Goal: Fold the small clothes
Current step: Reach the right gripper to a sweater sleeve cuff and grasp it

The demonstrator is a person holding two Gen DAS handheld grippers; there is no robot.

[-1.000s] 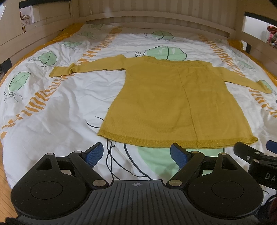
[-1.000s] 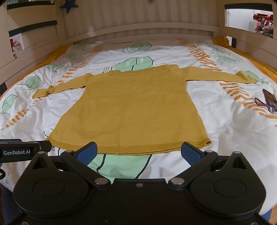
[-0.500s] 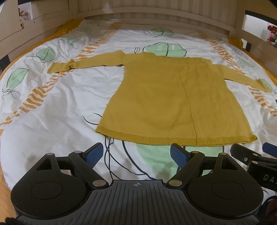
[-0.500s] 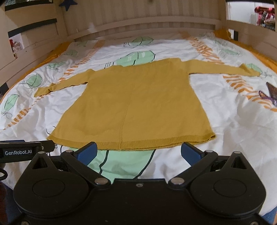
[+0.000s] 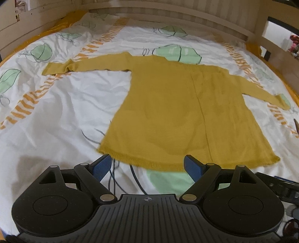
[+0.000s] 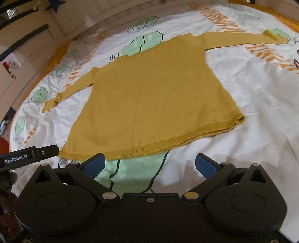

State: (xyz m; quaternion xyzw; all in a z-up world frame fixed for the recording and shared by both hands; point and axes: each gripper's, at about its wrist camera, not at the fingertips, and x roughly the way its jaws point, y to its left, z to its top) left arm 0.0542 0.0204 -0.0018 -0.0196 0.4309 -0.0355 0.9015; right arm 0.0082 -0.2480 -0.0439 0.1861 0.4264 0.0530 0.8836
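Bed [image 5: 56,115] with a white duvet cover printed in pale green leaves and orange dashed stripes, wooden slatted rail [image 5: 168,13] around the far edge. Mustard-yellow long-sleeved knit sweater [image 5: 177,112] lies flat on the cover, hem toward the cameras, both sleeves spread out sideways; a vertical seam or crease runs down the body. Fabric looks smooth, no fold made yet.

Left gripper [image 5: 147,165] spread wide, blue pads [image 5: 101,165] empty. Its left pad sits just beside the sweater's lower left hem corner; whether it touches cannot be told. Picture slightly blurred.

Right gripper [image 6: 149,164] also spread wide, nothing between its blue pads [image 6: 205,165]. In the right wrist view the sweater [image 6: 155,104] appears tilted, and the hem band lies just beyond the left pad. The lower right hem corner curls up slightly off the cover. A black bar marked "GenRobot.AI" [image 6: 24,158] shows at the left edge, near the hem's left corner.

Dark small item [image 6: 297,63] at the far right on the bed, too cropped to identify.
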